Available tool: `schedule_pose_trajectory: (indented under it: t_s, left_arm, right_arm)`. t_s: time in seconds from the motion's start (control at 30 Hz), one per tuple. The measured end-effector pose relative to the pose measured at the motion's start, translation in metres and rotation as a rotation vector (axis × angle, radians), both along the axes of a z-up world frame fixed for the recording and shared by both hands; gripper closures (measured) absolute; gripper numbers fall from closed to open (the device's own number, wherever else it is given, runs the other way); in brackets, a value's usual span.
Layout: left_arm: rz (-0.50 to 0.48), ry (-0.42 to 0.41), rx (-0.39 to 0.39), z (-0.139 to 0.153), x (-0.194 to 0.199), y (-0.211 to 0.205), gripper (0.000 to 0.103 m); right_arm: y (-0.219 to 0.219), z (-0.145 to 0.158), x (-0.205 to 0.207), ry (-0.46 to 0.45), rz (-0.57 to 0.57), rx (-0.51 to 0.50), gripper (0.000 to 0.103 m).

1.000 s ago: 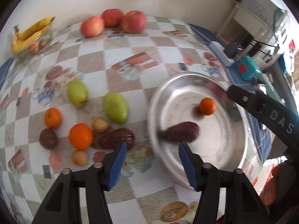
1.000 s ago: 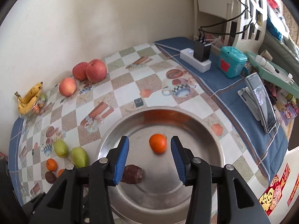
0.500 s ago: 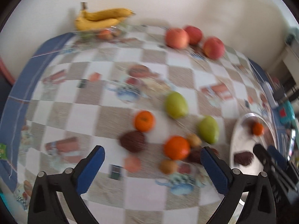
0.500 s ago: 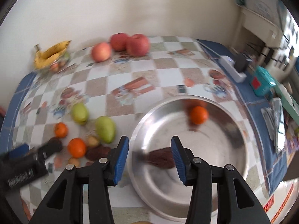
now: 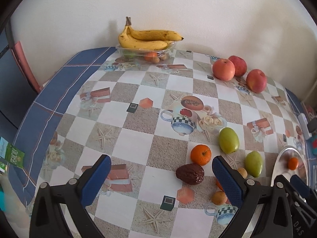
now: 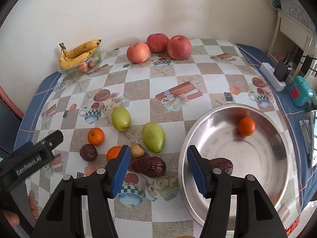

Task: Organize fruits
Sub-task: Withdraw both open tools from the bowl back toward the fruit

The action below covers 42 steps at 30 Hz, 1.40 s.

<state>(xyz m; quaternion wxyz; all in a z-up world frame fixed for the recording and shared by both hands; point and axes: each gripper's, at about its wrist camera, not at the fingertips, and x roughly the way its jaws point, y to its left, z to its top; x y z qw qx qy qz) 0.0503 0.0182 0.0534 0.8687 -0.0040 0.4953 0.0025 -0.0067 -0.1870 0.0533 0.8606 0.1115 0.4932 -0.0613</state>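
Note:
A steel bowl (image 6: 257, 158) at the right holds a small orange (image 6: 246, 126) and a dark date (image 6: 223, 164). Left of it on the checked cloth lie another date (image 6: 149, 166), two green fruits (image 6: 153, 136) (image 6: 120, 118), two oranges (image 6: 95, 136) (image 6: 114, 152), a brown round fruit (image 6: 88, 152) and a small tan one (image 6: 137, 150). My right gripper (image 6: 158, 156) hangs open and empty above the date beside the bowl rim. My left gripper (image 5: 160, 168) stands wide open and empty, left of the orange (image 5: 200, 154) and brown fruit (image 5: 190, 174). Its body (image 6: 35, 156) shows at the left in the right wrist view.
Three apples (image 6: 158, 42) sit by the back wall. Bananas (image 5: 148, 39) lie on a clear plastic tray in the corner. A power strip (image 6: 273, 75), a teal box (image 6: 299, 93) and a phone (image 6: 309, 132) line the right edge. A green carton (image 5: 11, 154) is off the left edge.
My left gripper swung left from the bowl to the loose fruit and opened much wider. My right gripper shifted left from over the bowl to its left rim, still open.

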Motion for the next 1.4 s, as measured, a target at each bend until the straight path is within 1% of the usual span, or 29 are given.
schedule_pose_trajectory:
  t_s: [0.13, 0.3, 0.57, 0.6, 0.63, 0.7, 0.83, 1.0, 1.03, 1.13, 1.23, 1.27, 1.4]
  left_arm:
    - [-0.026, 0.017, 0.021, -0.004, -0.001, -0.008, 0.0]
    - [-0.031, 0.055, -0.004, -0.012, -0.001, -0.008, 0.0]
    - [-0.021, 0.089, -0.014, -0.02, 0.001, -0.006, 0.0]
    - [-0.02, 0.093, -0.014, -0.021, 0.002, -0.006, 0.0]
    - [-0.018, 0.096, -0.015, -0.023, 0.002, -0.005, 0.0]
    - [-0.015, 0.1, -0.016, -0.024, 0.003, -0.005, 0.0]
    - [-0.011, 0.106, -0.036, -0.03, 0.006, -0.005, 0.0]
    - [0.002, 0.138, -0.056, -0.04, 0.01, -0.005, 0.0]
    - [-0.002, 0.144, -0.064, -0.041, 0.011, -0.005, 0.0]
    - [-0.021, 0.168, -0.12, -0.045, 0.014, -0.005, 0.0]
    - [-0.013, 0.185, -0.19, -0.05, 0.017, -0.002, 0.0]
    - [-0.012, 0.189, -0.201, -0.05, 0.017, -0.002, 0.0]
    - [-0.033, 0.177, -0.191, -0.047, 0.018, -0.007, 0.0]
  right_arm:
    - [0.002, -0.006, 0.003, 0.016, 0.005, 0.028, 0.042]
    - [0.007, -0.01, 0.004, 0.032, 0.011, 0.012, 0.042]
    - [0.01, -0.01, 0.004, 0.01, 0.018, -0.012, 0.041]
    - [0.01, -0.01, 0.004, 0.011, 0.014, -0.008, 0.035]
    - [0.008, -0.012, 0.004, 0.014, 0.009, -0.001, 0.022]
    - [0.006, -0.014, 0.004, 0.018, -0.006, 0.004, 0.005]
    - [0.004, -0.019, 0.006, 0.033, -0.023, -0.005, 0.005]
    - [0.008, -0.03, 0.011, 0.074, -0.002, 0.013, 0.005]
    - [0.01, -0.032, 0.012, 0.082, 0.006, 0.012, 0.005]
    - [0.013, -0.038, 0.014, 0.103, 0.024, 0.007, 0.005]
    - [0.012, -0.038, 0.015, 0.094, 0.011, 0.007, 0.005]
    - [0.01, -0.037, 0.015, 0.087, 0.007, 0.01, 0.005]
    - [0.007, -0.032, 0.014, 0.063, -0.009, 0.006, 0.006]
